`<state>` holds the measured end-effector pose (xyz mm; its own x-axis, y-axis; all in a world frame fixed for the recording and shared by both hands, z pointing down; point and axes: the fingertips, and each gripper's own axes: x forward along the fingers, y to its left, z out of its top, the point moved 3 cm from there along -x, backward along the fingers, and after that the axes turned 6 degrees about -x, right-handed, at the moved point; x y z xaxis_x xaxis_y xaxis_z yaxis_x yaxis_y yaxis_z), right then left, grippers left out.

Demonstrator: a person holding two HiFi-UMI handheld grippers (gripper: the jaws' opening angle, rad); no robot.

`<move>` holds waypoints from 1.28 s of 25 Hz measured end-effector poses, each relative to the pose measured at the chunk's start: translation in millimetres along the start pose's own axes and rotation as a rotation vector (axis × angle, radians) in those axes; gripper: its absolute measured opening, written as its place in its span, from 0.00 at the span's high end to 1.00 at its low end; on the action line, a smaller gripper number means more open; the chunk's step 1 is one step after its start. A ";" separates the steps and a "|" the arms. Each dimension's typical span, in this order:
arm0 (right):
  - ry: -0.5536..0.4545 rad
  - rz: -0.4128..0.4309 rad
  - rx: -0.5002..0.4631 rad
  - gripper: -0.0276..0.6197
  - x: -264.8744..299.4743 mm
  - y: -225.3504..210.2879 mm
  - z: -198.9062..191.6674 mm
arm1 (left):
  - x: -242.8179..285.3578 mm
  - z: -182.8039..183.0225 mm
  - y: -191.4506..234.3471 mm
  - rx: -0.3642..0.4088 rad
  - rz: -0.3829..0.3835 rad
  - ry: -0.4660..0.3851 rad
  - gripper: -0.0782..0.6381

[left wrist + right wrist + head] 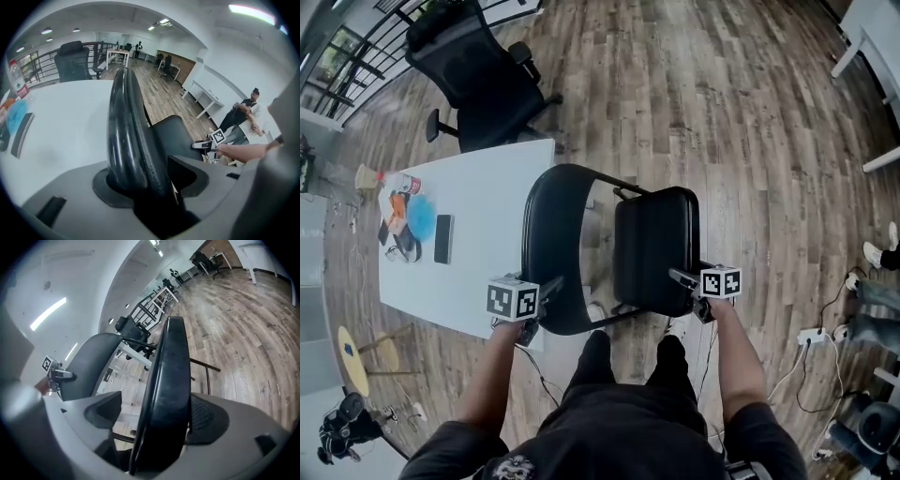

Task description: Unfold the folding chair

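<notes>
The black folding chair stands in front of me on the wood floor, with its curved backrest (548, 244) at the left and its padded seat (654, 248) at the right. My left gripper (546, 298) is shut on the backrest's near edge. In the left gripper view, that edge (126, 126) fills the gap between the jaws (140, 187). My right gripper (684, 278) is at the seat's near right edge. In the right gripper view, the seat's edge (168, 380) stands between the open jaws (154, 423), and floor shows between the seat and the left finger.
A white table (483, 206) stands just left of the chair and carries a phone (443, 238), a blue cloth (420, 216) and a bottle (405, 183). A black office chair (483, 80) is behind it. A power strip (814, 336) and cables lie at the right. A person (241, 112) stands nearby.
</notes>
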<state>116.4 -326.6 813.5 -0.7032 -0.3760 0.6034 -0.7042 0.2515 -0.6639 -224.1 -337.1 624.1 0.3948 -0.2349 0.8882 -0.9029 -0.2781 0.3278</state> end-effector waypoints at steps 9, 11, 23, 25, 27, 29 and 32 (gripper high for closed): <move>-0.023 0.036 0.118 0.33 -27.9 -136.2 -30.0 | 62.1 -5.6 -25.4 -0.045 0.031 -0.012 0.61; -0.023 0.043 0.140 0.33 -30.7 -168.6 -36.8 | 76.5 -3.4 -32.9 -0.040 0.033 -0.028 0.61; -0.043 0.050 0.204 0.33 -31.0 -303.5 -80.3 | 145.5 -6.4 -78.1 -0.048 0.008 -0.061 0.63; -0.042 0.037 0.196 0.33 -29.7 -322.1 -86.7 | 156.1 -11.0 -84.2 -0.059 0.003 -0.055 0.63; -0.042 0.019 0.185 0.33 -29.5 -342.9 -94.4 | 166.0 -11.2 -89.4 -0.054 0.007 -0.060 0.63; -0.050 0.020 0.189 0.33 -29.6 -357.9 -99.8 | 175.4 -10.0 -96.0 -0.045 0.002 -0.065 0.63; -0.076 0.045 0.199 0.33 -28.7 -376.5 -102.5 | 188.0 -7.0 -110.7 -0.027 -0.006 -0.077 0.64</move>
<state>391.6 -319.0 1091.4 -0.7189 -0.4364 0.5411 -0.6337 0.0915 -0.7681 -51.0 -344.0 757.1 0.4114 -0.3045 0.8591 -0.9042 -0.2552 0.3425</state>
